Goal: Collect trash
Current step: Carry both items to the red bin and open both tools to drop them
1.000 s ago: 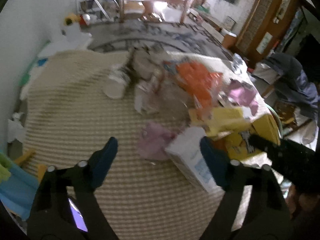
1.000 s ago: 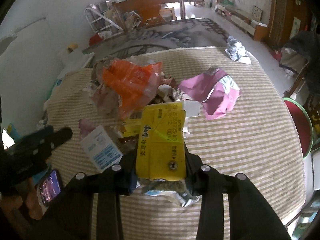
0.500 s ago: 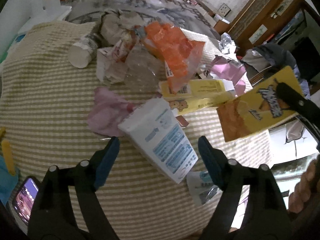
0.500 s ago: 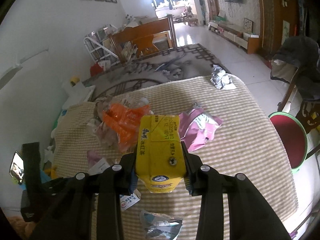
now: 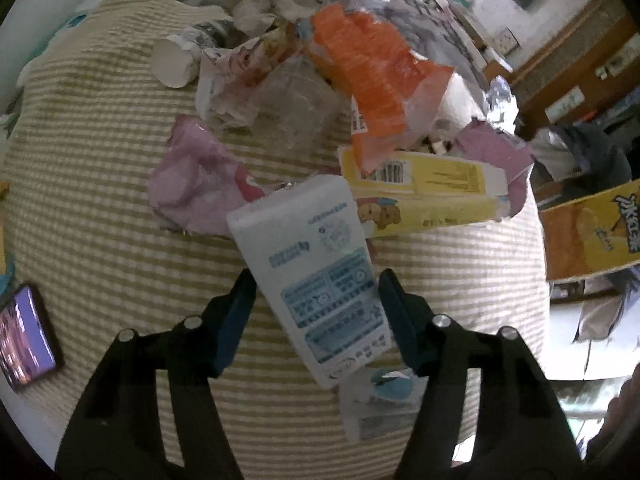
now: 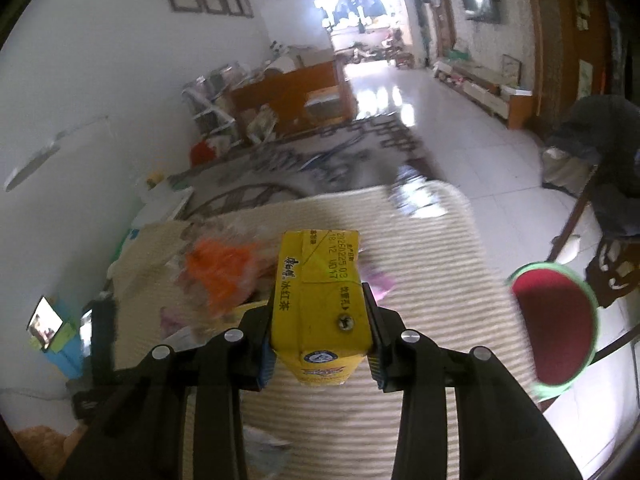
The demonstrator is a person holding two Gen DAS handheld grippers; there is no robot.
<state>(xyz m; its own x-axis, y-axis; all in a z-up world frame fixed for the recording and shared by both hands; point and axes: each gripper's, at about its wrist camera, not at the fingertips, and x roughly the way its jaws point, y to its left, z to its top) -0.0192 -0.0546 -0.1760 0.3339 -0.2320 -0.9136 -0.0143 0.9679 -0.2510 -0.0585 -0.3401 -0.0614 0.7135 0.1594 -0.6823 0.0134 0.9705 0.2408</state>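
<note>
The white-and-blue carton (image 5: 316, 276) lies tilted on the striped tablecloth (image 5: 100, 184) at the near edge of the litter pile. Half a second ago it sat ahead of the widely spread left fingers; the left gripper (image 5: 316, 316) has since advanced and narrowed, so that the carton's lower half now stands between the two blue pads (image 5: 236, 316). The right pad touches or nearly touches the carton's edge; beside the left pad a sliver of cloth shows, so full closure cannot be confirmed. Judged from this, the pick of a second piece is about to be completed. Behind the carton lie a pink wrapper (image 5: 192, 176), a yellow biscuit box (image 5: 428, 196) and an orange bag (image 5: 368, 76); a crumpled clear wrapper (image 5: 380, 404) lies under the near end.

The yellow tea carton (image 6: 320, 304) is pinched between the right gripper (image 6: 320, 332) fingers, and has been raised higher above the table than a second ago, pointing toward the room.
</note>
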